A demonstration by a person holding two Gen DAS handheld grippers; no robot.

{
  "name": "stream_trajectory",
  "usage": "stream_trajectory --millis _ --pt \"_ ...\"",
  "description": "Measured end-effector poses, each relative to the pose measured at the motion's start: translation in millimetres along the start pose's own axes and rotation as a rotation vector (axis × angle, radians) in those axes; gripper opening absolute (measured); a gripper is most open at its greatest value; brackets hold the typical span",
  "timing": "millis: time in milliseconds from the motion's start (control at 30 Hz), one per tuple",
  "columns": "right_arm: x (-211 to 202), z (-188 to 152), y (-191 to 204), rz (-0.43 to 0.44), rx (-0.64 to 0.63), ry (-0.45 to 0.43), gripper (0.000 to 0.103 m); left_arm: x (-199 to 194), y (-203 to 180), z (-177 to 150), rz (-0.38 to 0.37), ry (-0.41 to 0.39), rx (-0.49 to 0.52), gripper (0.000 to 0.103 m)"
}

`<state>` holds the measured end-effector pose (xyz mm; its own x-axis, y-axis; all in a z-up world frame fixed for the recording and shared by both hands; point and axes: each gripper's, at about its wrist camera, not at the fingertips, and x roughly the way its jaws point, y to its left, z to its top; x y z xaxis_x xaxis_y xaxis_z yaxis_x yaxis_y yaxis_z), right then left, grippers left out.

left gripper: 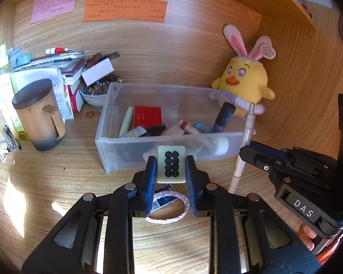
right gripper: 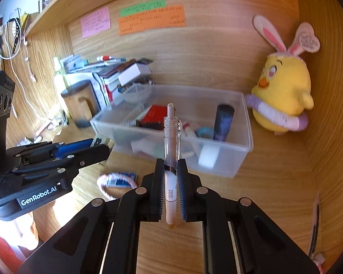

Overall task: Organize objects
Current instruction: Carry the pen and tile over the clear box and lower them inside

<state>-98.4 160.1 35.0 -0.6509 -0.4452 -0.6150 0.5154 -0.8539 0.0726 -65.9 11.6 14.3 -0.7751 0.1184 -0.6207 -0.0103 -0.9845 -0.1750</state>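
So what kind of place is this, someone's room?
Probably a personal study desk in a home or dorm: a wooden desk with a shelf above, colored notes stuck to the back panel, stacked books and a plush chick.

wooden desk, light oak grain, wood back panel. directly on it: clear plastic bin at centre, filled with small items; yellow plush chick with rabbit ears at right, just beside the bin; wooden mug with dark lid at left; stack of books and boxes behind the mug; small bowl of glass beads; braided pink-white bracelet lying over a small blue card in front of the bin.
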Motion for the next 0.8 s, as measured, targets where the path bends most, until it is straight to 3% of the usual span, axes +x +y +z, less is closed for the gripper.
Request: stream_trajectory --millis 433,800 --pt "-11.1 45.5 1.2 -0.007 -0.015 -0.121 0.01 -2.8 10.7 32.1 -0.016 -0.056 -0.032 0.024" --pt "0.0 77.6 -3.7 -0.019 -0.013 -0.163 0.01 10.2 9.1 59.8 -0.003 -0.071 -0.014 0.024"
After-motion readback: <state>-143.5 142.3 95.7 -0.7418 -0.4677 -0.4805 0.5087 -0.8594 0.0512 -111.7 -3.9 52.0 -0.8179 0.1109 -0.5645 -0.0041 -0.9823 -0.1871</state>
